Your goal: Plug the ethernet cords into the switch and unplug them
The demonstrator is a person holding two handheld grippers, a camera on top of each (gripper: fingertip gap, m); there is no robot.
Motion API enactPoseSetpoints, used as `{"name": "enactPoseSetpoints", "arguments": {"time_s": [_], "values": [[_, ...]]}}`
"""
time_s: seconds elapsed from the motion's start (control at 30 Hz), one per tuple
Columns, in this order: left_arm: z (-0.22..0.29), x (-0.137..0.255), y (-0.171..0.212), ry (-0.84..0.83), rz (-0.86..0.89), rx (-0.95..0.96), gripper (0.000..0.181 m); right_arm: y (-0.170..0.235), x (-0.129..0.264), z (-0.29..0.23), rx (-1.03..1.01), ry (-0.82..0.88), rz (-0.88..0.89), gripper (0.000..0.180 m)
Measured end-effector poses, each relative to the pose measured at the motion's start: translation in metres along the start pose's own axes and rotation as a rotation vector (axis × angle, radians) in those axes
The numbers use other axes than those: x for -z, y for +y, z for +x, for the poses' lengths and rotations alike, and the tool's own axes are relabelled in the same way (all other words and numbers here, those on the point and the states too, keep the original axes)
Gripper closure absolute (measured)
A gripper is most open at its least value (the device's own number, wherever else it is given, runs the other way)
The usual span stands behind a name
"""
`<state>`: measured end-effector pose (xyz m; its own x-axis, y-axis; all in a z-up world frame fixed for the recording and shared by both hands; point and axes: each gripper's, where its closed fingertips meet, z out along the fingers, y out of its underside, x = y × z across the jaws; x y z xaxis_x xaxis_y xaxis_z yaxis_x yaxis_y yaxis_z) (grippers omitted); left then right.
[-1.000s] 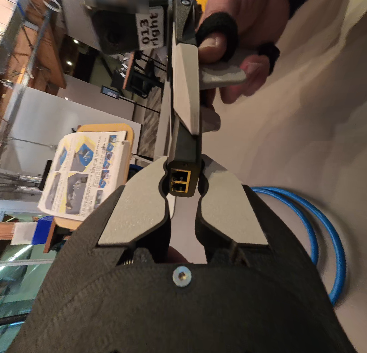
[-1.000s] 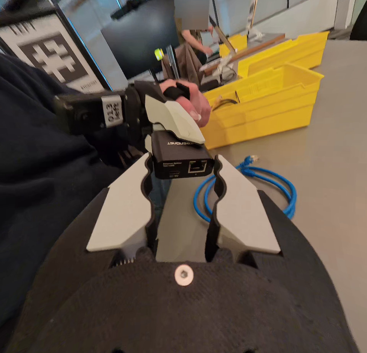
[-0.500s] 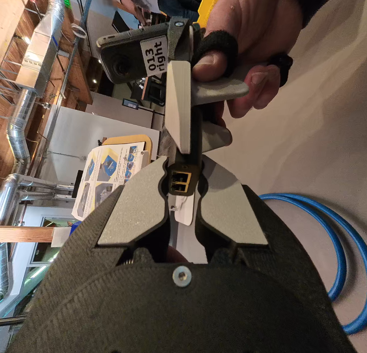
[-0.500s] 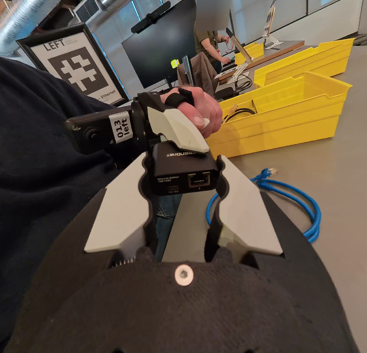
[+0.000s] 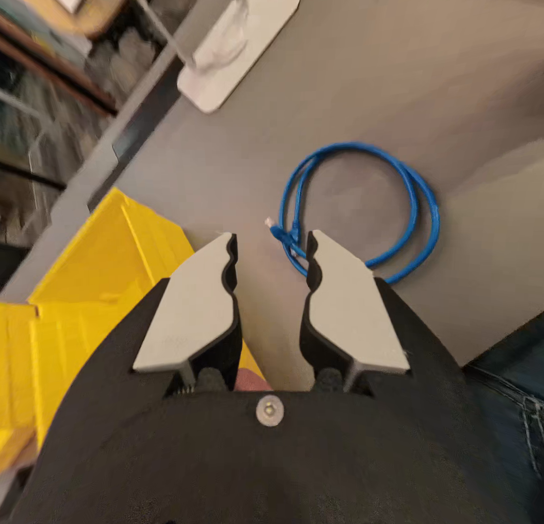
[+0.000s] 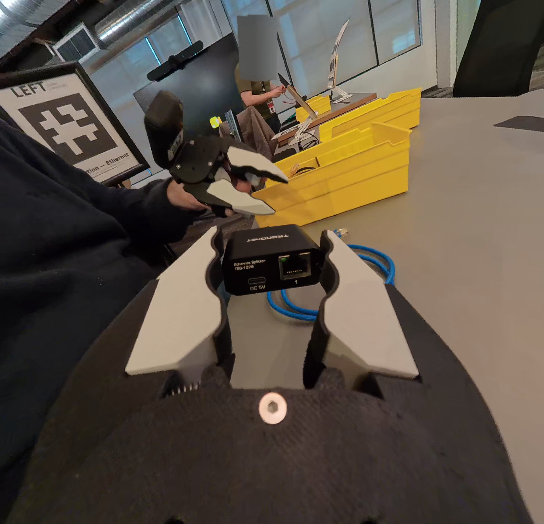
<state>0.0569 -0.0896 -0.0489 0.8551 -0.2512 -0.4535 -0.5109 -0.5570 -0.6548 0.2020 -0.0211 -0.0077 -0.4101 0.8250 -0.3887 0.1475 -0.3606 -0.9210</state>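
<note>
a: where is the switch?

b: clamped between the fingers of the right gripper (image 6: 269,262), a small black switch (image 6: 269,256) held above the grey table (image 6: 456,215), port face turned toward the camera, one open port on its right half.

a: and the other claw?

b: left gripper (image 5: 270,245) spread apart and holding nothing, pointed down at the table. in the right wrist view, seen raised at the far left of the switch (image 6: 250,186), not touching it.

a: where does the cord lie from that open claw?

b: just ahead and slightly right. blue ethernet cord (image 5: 412,192) coiled in a loop flat on the table, with a plug end (image 5: 276,233) lying in line with the gap between the fingers, its clear tip pointing left toward the yellow bin (image 5: 103,274).

a: which claw is nearer?

b: by judgement, the left one; already above the plug. plug's long axis runs roughly across the gap, so likely needs a turn of the wrist before closing.

a: anything else close by?

b: white stand base (image 5: 235,50) at the far left.
</note>
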Motion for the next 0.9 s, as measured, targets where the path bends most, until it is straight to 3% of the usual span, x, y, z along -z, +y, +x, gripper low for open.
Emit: {"name": "enactPoseSetpoints", "arguments": {"time_s": [0.1, 0.3, 0.5, 0.67, 0.77, 0.9], "values": [[0.017, -0.023, 0.022, 0.011, -0.09, 0.104, 0.134, 0.009, -0.004, 0.003, -0.022, -0.017, 0.008, 0.114], [0.011, -0.071, 0.05, -0.136, -0.119, 0.161, 0.144, 0.015, -0.005, -0.003, -0.006, -0.022, 0.017, 0.114], [0.009, -0.085, 0.054, -0.103, -0.094, 0.261, 0.163, 0.016, -0.001, -0.004, 0.0, -0.021, 0.029, 0.114], [0.012, -0.09, 0.053, -0.062, -0.072, 0.312, 0.155, 0.016, -0.001, -0.003, -0.002, -0.021, 0.038, 0.115], [0.011, -0.091, 0.053, -0.057, -0.058, 0.327, 0.167, 0.017, -0.002, -0.004, -0.003, -0.022, 0.036, 0.115], [0.014, -0.092, 0.049, -0.028, -0.041, 0.311, 0.169, 0.021, -0.002, 0.004, -0.016, 0.006, 0.02, 0.119]]}}
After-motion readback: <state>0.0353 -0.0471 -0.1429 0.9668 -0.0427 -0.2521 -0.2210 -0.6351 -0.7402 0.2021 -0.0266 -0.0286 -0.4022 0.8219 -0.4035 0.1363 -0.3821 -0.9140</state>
